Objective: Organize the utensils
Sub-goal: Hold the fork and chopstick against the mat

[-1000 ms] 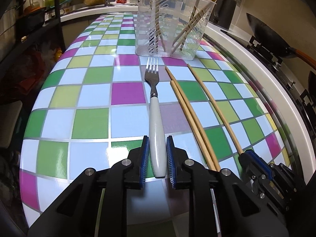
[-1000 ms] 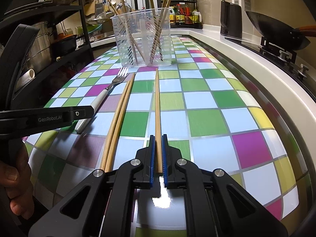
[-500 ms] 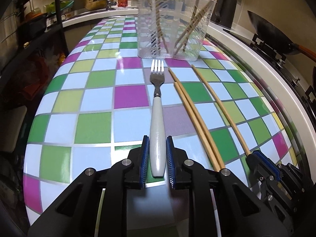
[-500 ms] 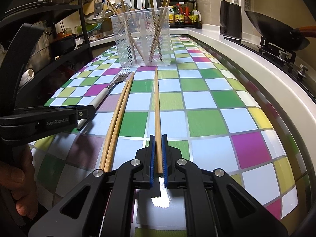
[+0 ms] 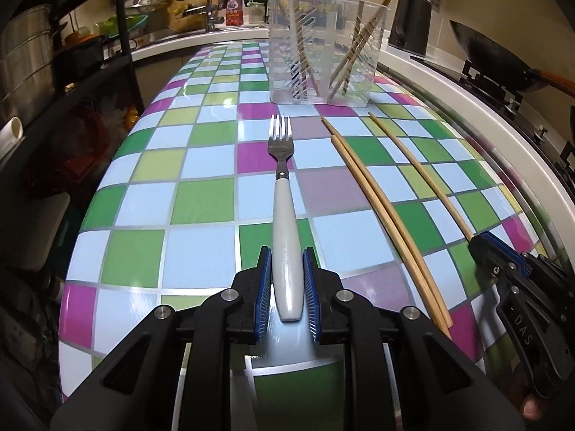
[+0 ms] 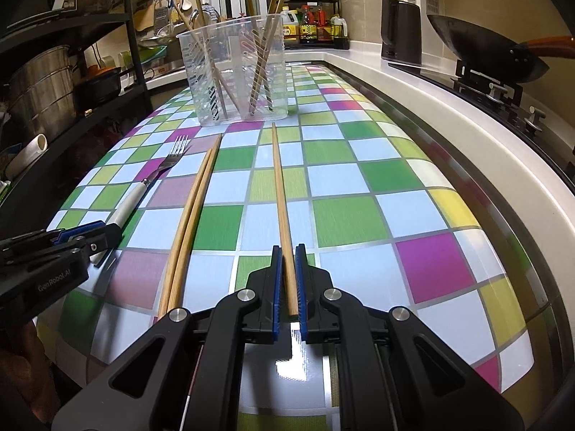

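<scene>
A fork with a white handle [image 5: 285, 222] lies on the checkered table, tines toward a clear plastic utensil holder [image 5: 325, 48]. My left gripper [image 5: 286, 256] is shut on the fork's handle end; it also shows in the right wrist view [image 6: 82, 233], with the fork [image 6: 143, 186]. My right gripper [image 6: 288, 251] is shut on the near end of a single wooden chopstick [image 6: 280, 197], which lies flat on the table. It also shows in the left wrist view [image 5: 481, 244]. A pair of chopsticks [image 5: 381, 208] lies between the fork and the single one [image 5: 417, 168]. The holder [image 6: 235, 72] has several chopsticks standing in it.
A black shelf rack [image 5: 90, 46] with pots stands left of the table. A white counter edge [image 6: 449, 115] runs along the right, with a wok [image 6: 481, 46] on a stove and a black kettle [image 6: 400, 30]. A sink tap [image 5: 206, 7] is at the back.
Both grippers have stayed closed on their utensils. The left wrist view has risen a little, so the fork and holder sit lower and farther in frame. The chopstick has not moved.
</scene>
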